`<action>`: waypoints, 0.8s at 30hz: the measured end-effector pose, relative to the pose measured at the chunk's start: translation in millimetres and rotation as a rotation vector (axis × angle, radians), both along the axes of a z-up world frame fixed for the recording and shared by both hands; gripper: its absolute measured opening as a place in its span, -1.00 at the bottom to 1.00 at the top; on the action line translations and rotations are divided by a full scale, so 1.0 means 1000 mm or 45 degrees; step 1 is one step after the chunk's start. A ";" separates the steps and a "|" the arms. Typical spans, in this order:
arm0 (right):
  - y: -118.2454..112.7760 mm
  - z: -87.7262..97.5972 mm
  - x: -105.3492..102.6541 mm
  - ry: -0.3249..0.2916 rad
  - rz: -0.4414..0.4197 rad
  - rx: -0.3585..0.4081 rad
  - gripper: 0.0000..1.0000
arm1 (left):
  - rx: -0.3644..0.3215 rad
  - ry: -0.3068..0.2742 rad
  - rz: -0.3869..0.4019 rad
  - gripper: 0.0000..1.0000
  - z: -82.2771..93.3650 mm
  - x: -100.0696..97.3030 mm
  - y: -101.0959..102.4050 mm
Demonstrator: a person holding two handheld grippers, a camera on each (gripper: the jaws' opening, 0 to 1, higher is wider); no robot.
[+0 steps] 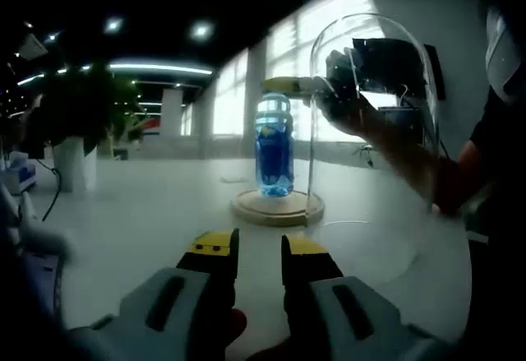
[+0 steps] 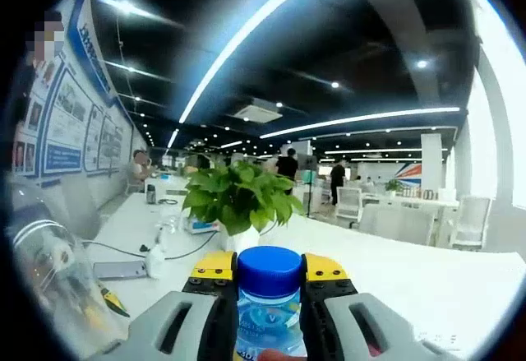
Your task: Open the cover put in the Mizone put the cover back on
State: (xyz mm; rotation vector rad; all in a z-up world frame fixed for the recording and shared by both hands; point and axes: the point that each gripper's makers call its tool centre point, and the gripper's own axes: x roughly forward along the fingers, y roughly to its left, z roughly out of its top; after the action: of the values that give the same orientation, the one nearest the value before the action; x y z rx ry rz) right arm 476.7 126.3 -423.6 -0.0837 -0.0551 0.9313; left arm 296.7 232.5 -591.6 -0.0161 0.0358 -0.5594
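Pinching blue-capped bottle (image 2: pixel 269 299) w/ right gripper (image 2: pixel 269 295) over wooden base (image 1: pixel 276 208); label unreadable; left gripper (image 1: pixel 259 250) slightly spread, empty.

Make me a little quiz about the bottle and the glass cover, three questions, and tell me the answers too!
1. True or false: the right gripper is shut on the blue-capped bottle.
2. In the left gripper view, what is right below the bottle? A) a round wooden base B) a metal tray C) a cardboard box
3. Short answer: is the glass cover over the bottle?

Key: 1 true. 2 A. 3 no, the cover is off to the side of the base, and the bottle is outside it.
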 end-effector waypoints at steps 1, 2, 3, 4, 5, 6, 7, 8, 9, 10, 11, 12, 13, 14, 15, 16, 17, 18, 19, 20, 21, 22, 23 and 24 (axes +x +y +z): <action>-0.001 0.000 0.000 0.001 0.000 0.000 -0.59 | 0.002 0.000 -0.001 -0.68 0.000 0.000 0.000; -0.001 0.000 0.000 0.000 -0.002 0.004 -0.59 | 0.002 -0.001 -0.002 -0.68 0.000 0.000 -0.001; -0.002 0.000 0.000 0.002 -0.007 0.005 -0.59 | 0.002 -0.001 -0.003 -0.68 0.000 0.000 -0.001; -0.002 0.000 0.000 0.000 -0.010 0.003 -0.59 | 0.002 -0.001 -0.003 -0.68 0.000 0.000 -0.001; -0.002 0.000 -0.002 -0.002 -0.011 0.001 -0.59 | 0.002 -0.001 -0.002 -0.68 0.000 0.000 0.000; -0.002 -0.001 -0.003 -0.001 -0.013 0.000 -0.59 | 0.002 -0.002 -0.002 -0.68 0.000 0.000 0.000; -0.002 -0.001 -0.002 0.001 -0.012 0.000 -0.59 | 0.002 -0.003 -0.002 -0.68 0.000 0.000 -0.001; -0.002 -0.001 -0.002 0.003 -0.012 0.000 -0.59 | 0.005 -0.003 -0.003 -0.68 0.000 0.000 -0.001; -0.002 -0.002 -0.003 0.004 -0.011 -0.001 -0.59 | 0.007 -0.004 -0.005 -0.68 0.000 0.000 -0.001; -0.002 -0.002 -0.004 0.006 -0.010 -0.001 -0.59 | 0.008 -0.004 -0.006 -0.68 0.000 0.000 -0.001; -0.001 -0.002 -0.004 0.005 -0.004 0.001 -0.59 | 0.008 -0.004 -0.006 -0.68 0.000 0.000 -0.001; -0.001 -0.002 -0.006 0.000 0.001 -0.003 -0.59 | 0.007 -0.004 -0.006 -0.68 0.000 0.000 -0.001; -0.001 -0.002 -0.005 0.002 -0.001 -0.005 -0.59 | 0.006 -0.004 -0.006 -0.68 0.000 0.000 -0.001; 0.000 -0.002 -0.005 0.000 -0.003 -0.006 -0.59 | 0.005 -0.005 -0.007 -0.68 0.000 0.000 -0.001; 0.000 -0.002 -0.005 -0.002 0.000 -0.007 -0.59 | 0.006 -0.005 -0.007 -0.67 0.000 -0.001 -0.001; 0.001 -0.002 -0.006 -0.004 0.000 -0.012 -0.59 | 0.007 -0.005 -0.008 -0.67 0.000 -0.001 -0.001; 0.001 -0.003 -0.005 -0.001 0.000 -0.014 -0.59 | 0.009 -0.005 -0.009 -0.67 0.000 -0.001 -0.002; 0.002 -0.004 -0.005 0.000 0.003 -0.016 -0.59 | 0.009 -0.006 -0.010 -0.67 0.000 -0.001 -0.002; 0.002 -0.004 -0.004 0.004 0.004 -0.017 -0.59 | 0.009 -0.007 -0.010 -0.67 0.000 -0.001 -0.002; 0.003 -0.006 -0.004 0.003 0.015 -0.019 -0.59 | 0.008 -0.008 -0.010 -0.67 0.000 0.000 -0.001; 0.003 -0.008 -0.003 0.016 0.015 -0.024 -0.59 | 0.009 -0.009 -0.010 -0.67 0.000 0.000 -0.001; 0.004 -0.010 -0.002 0.024 0.014 -0.027 -0.59 | 0.008 -0.007 -0.010 -0.67 0.000 0.001 0.001; 0.004 -0.012 -0.001 0.026 0.015 -0.032 -0.59 | 0.007 -0.007 -0.012 -0.67 -0.001 0.002 0.002; 0.003 -0.010 -0.001 0.025 0.019 -0.023 -0.59 | 0.006 -0.006 -0.013 -0.67 -0.001 0.002 0.002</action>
State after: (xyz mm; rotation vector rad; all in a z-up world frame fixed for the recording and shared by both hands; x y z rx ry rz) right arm 475.5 129.4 -433.7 -0.0911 -0.0293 0.9472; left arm 298.4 234.2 -592.5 -0.0101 0.0324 -0.5694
